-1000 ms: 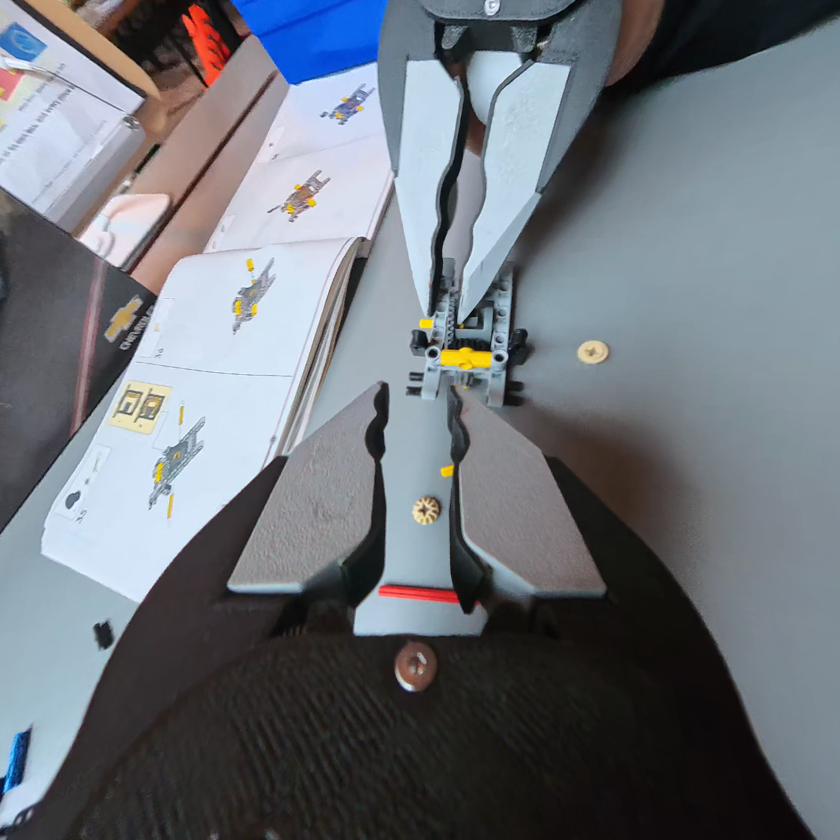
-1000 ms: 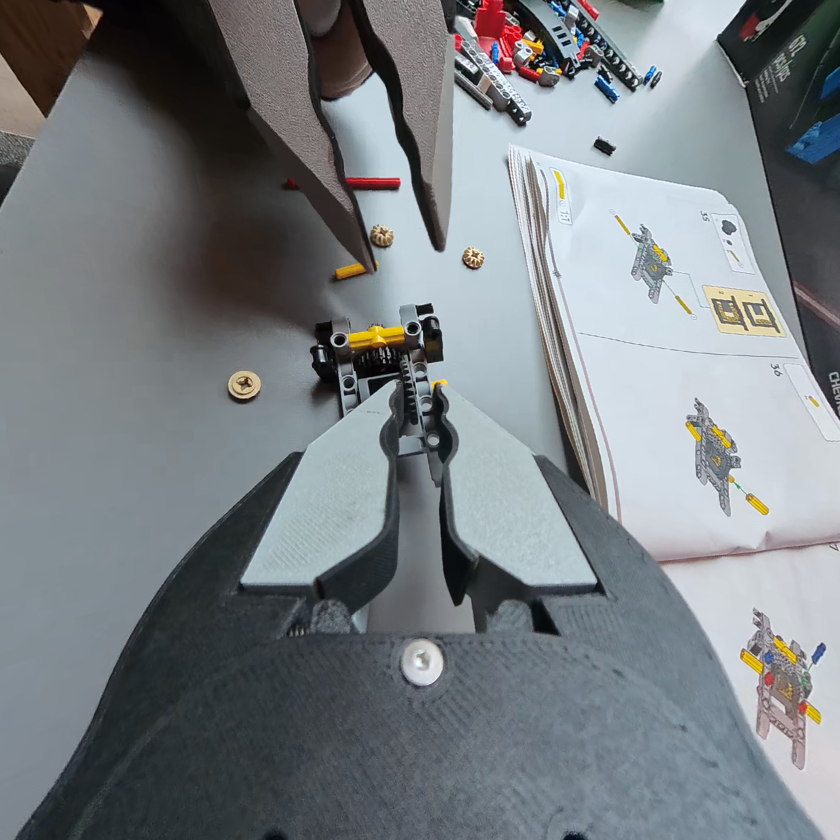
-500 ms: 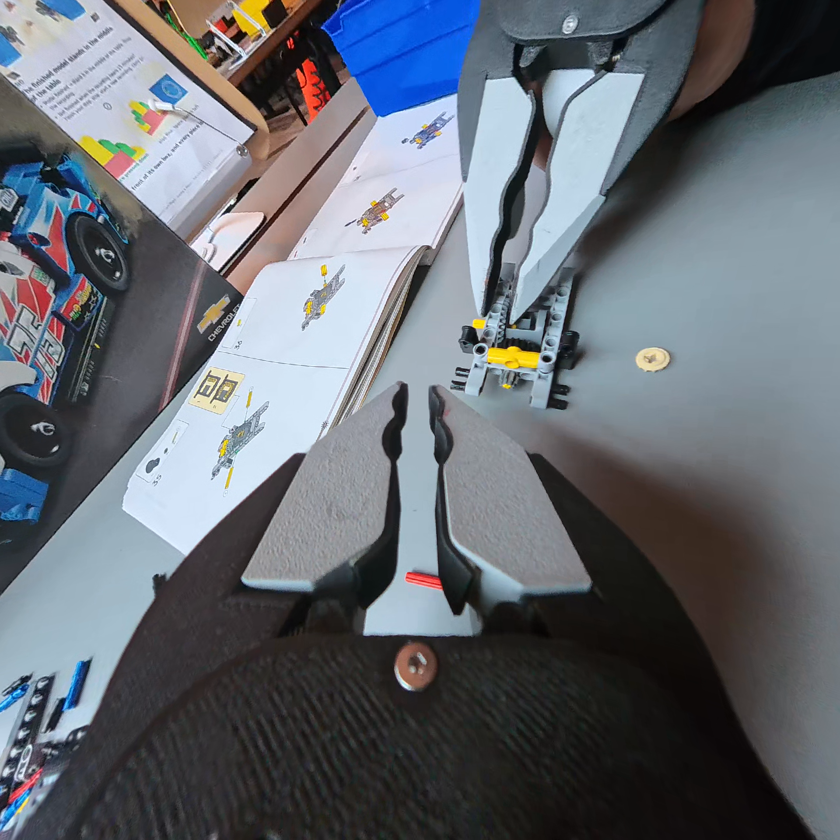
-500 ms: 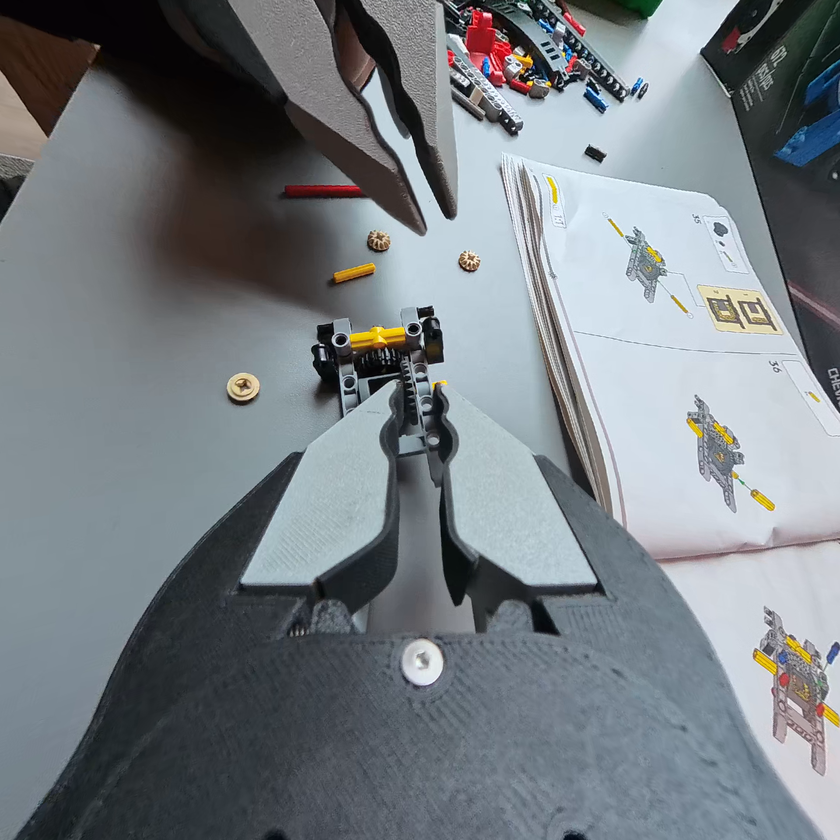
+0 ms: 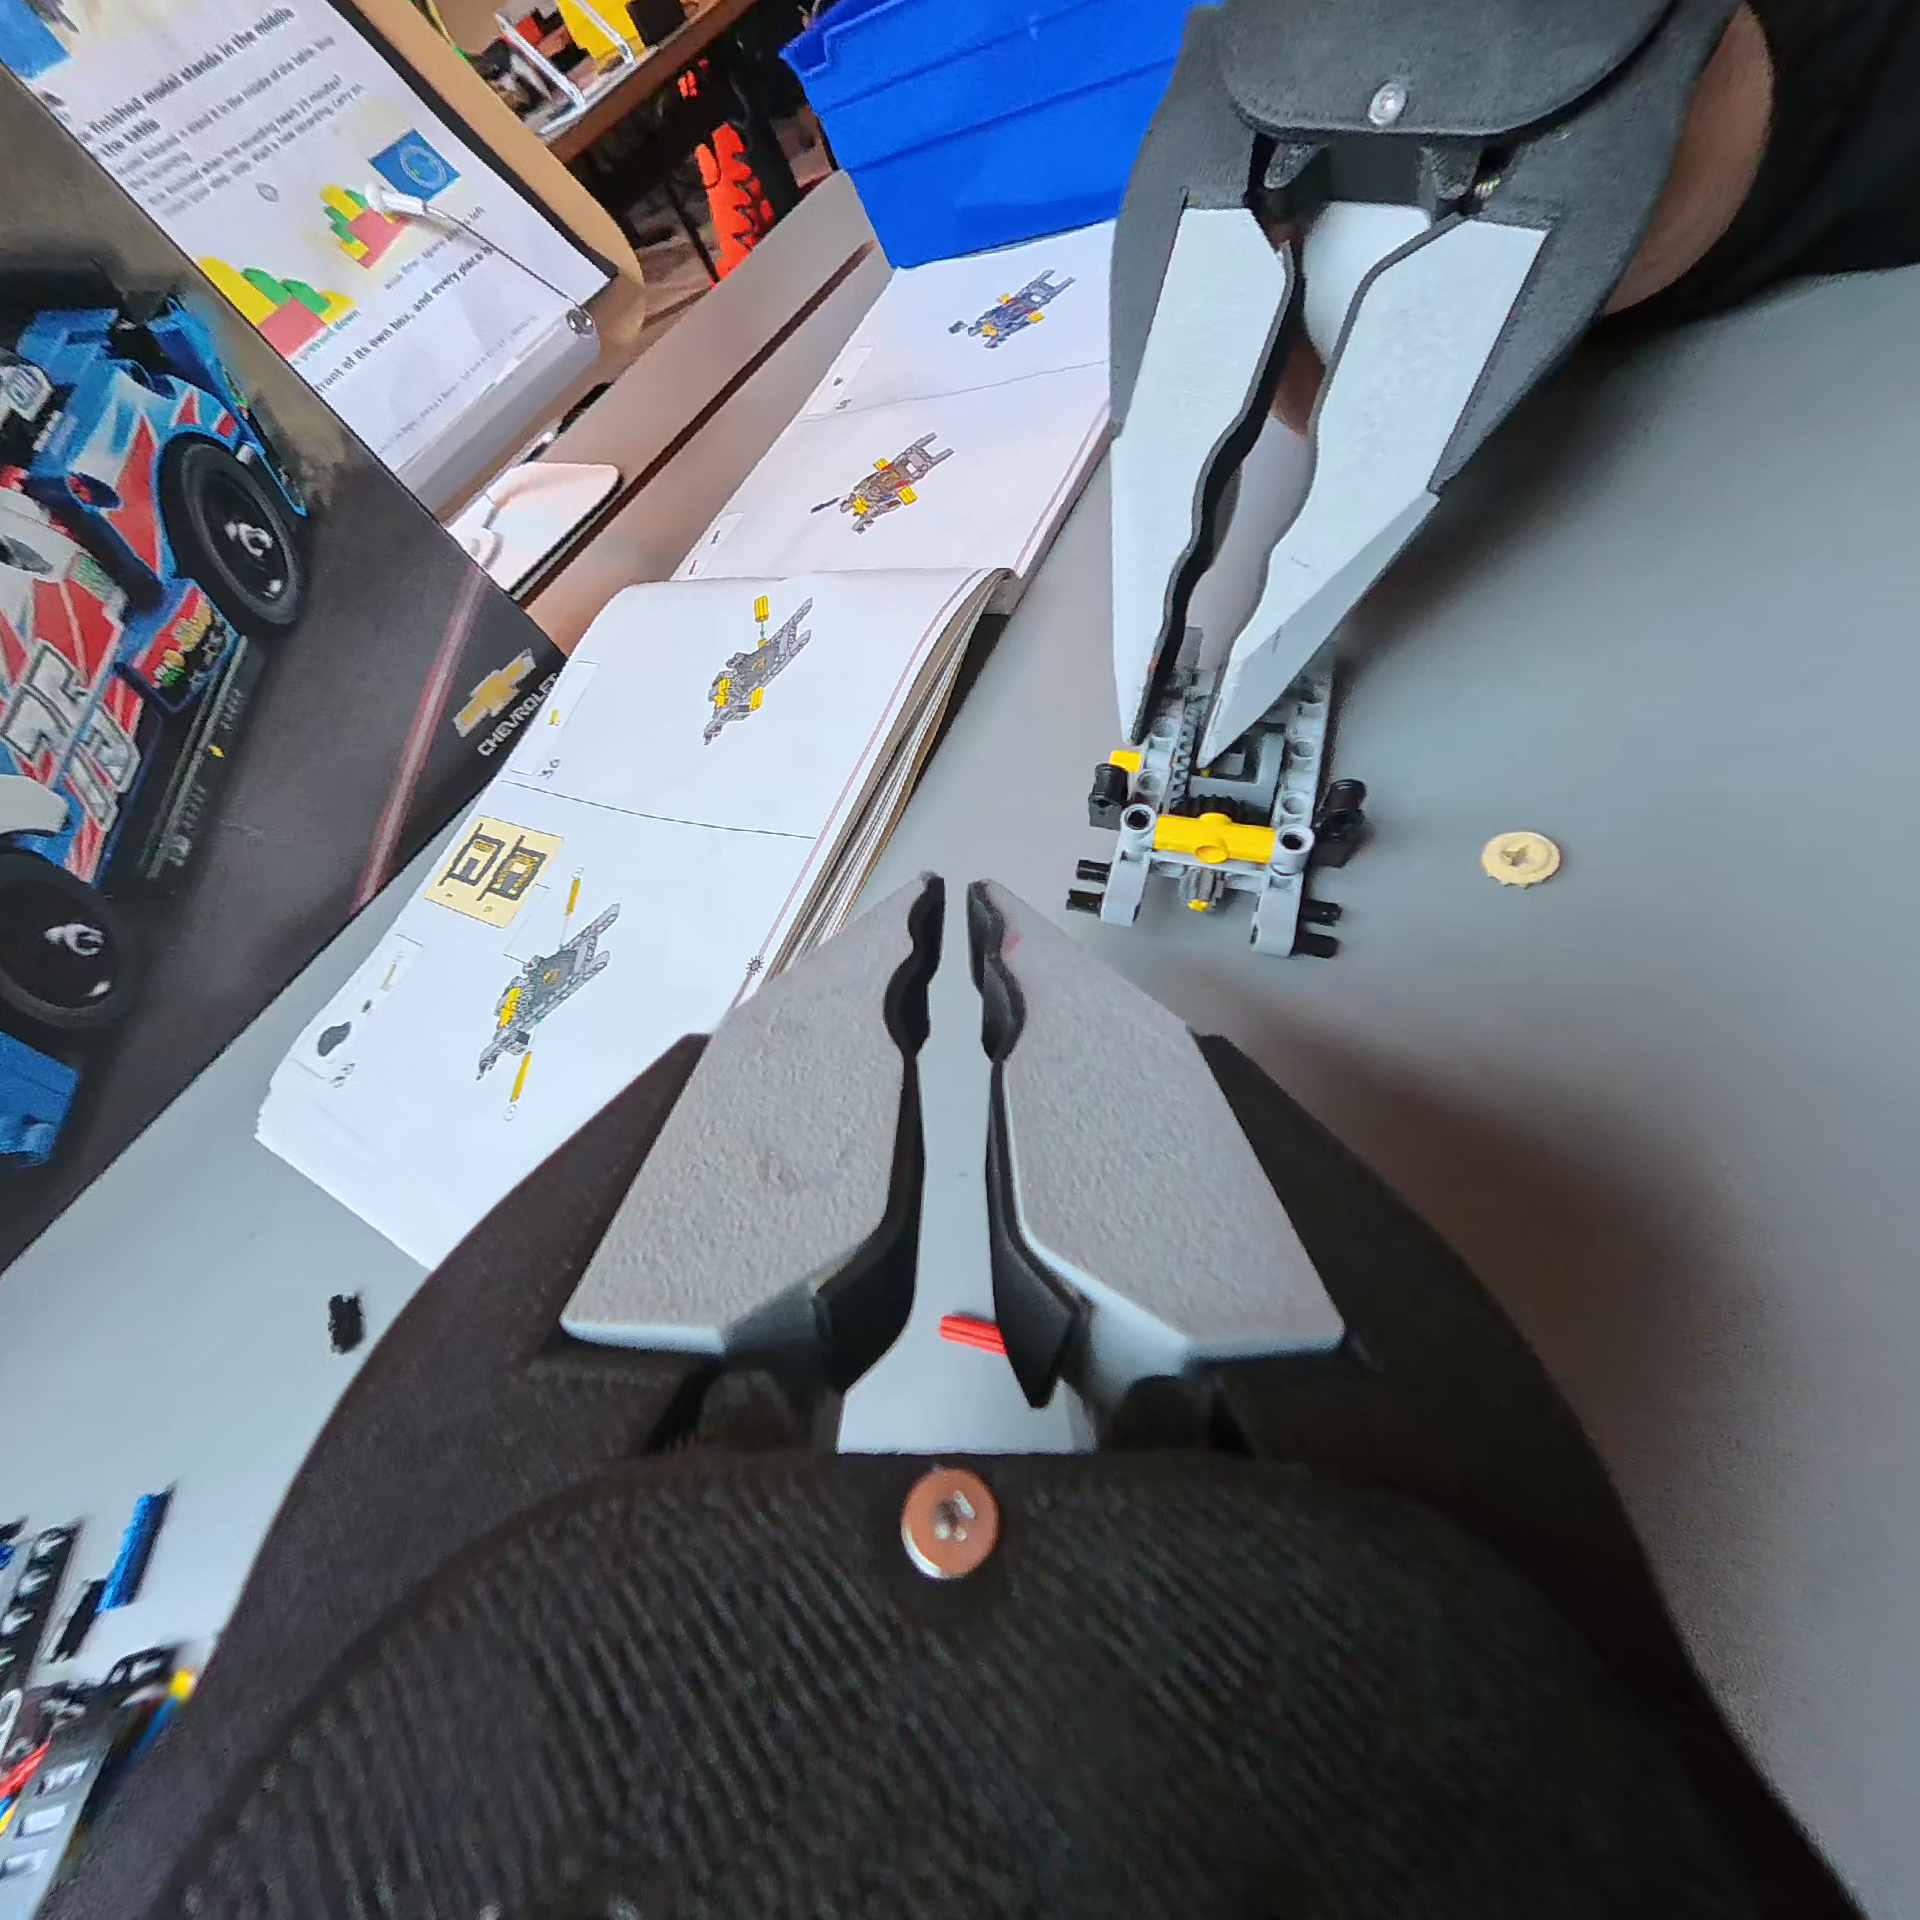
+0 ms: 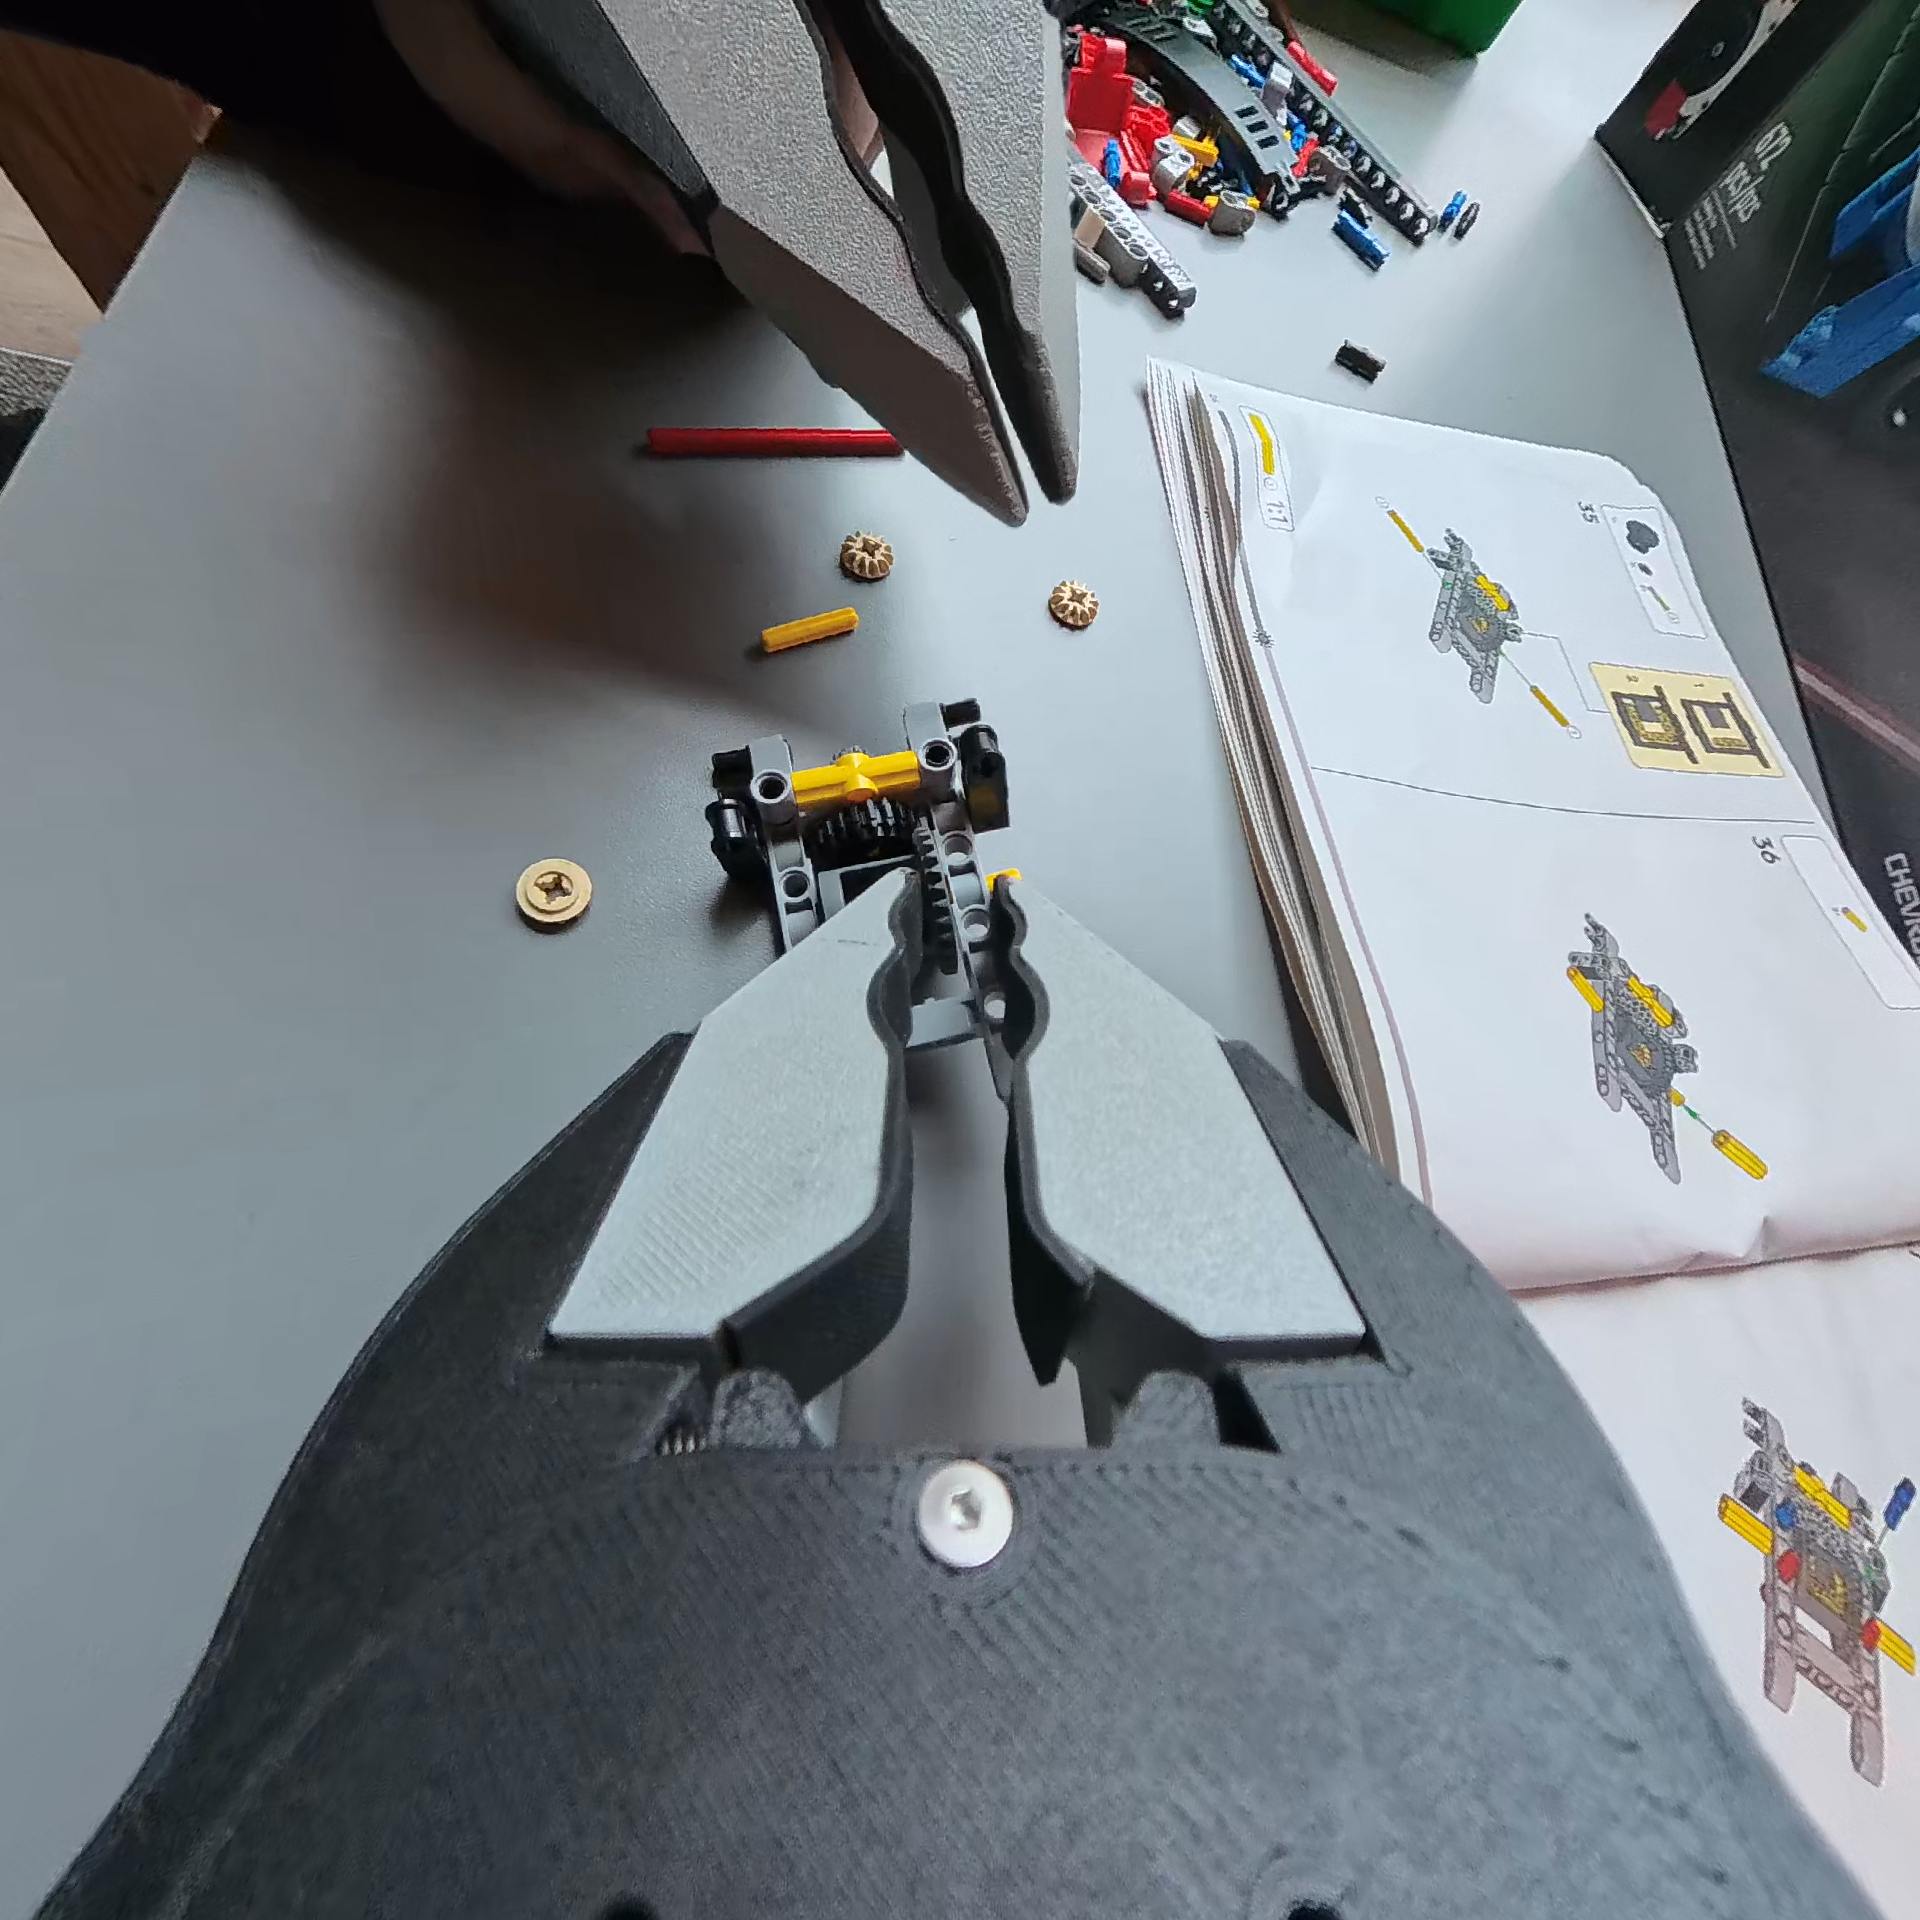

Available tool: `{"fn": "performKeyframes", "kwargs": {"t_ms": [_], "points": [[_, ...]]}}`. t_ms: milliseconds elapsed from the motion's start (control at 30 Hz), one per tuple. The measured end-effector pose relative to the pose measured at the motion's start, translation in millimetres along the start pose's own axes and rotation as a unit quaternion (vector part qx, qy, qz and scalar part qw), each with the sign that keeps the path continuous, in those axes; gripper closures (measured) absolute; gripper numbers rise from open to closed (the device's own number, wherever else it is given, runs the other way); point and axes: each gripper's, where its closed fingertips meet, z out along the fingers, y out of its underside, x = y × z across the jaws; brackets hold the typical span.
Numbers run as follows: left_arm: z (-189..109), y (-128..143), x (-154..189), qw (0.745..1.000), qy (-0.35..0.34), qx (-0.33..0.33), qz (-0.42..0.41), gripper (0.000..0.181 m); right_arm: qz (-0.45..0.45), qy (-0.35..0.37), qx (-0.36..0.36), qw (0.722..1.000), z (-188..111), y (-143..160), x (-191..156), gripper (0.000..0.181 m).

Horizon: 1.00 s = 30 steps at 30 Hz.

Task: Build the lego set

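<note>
A small grey lego frame (image 6: 790, 831) with a yellow cross piece and black gears lies on the grey table (image 6: 312, 727); it also shows in the left wrist view (image 5: 1288, 894). My right gripper (image 6: 956, 904) is shut on the frame's toothed side beam; it also shows in the left wrist view (image 5: 1174, 727). My left gripper (image 5: 956, 894) is shut and empty. It hovers short of the frame, near the booklet edge, and shows at the top of the right wrist view (image 6: 1039, 499). A red axle (image 6: 769, 442), a yellow axle (image 6: 808, 630) and two tan gears (image 6: 865, 556) lie between the grippers.
An open instruction booklet (image 6: 1507, 831) lies beside the frame, with the black set box (image 5: 312, 727) behind it. A tan disc (image 6: 554, 890) lies on the frame's other side. A pile of loose parts (image 6: 1247, 156), a small black piece (image 6: 1359, 360) and a blue bin (image 5: 966, 114) lie farther off. Spacing between my two grippers at the tips: around 7 cm. The tan disc (image 6: 554, 890) sits 7 cm or so from the ends of my right fingers.
My left gripper has closed its fingers and pulled back and up from the frame, towards the booklet. My right gripper has kept its hold on the frame.
</note>
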Motion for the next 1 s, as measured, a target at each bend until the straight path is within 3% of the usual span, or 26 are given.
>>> {"fn": "performKeyframes", "kwargs": {"t_ms": [233,1000], "points": [[4.8,8.8,4.2,0.998,-0.018,-0.036,0.04,0.18,-0.008,0.003,0.0,1.0,0.7,-0.6,-0.1,0.172],[7.5,11.9,7.6,0.999,0.016,-0.045,0.021,0.181,0.0,-0.014,0.008,1.0,1.2,-0.8,-0.5,0.172]]}}
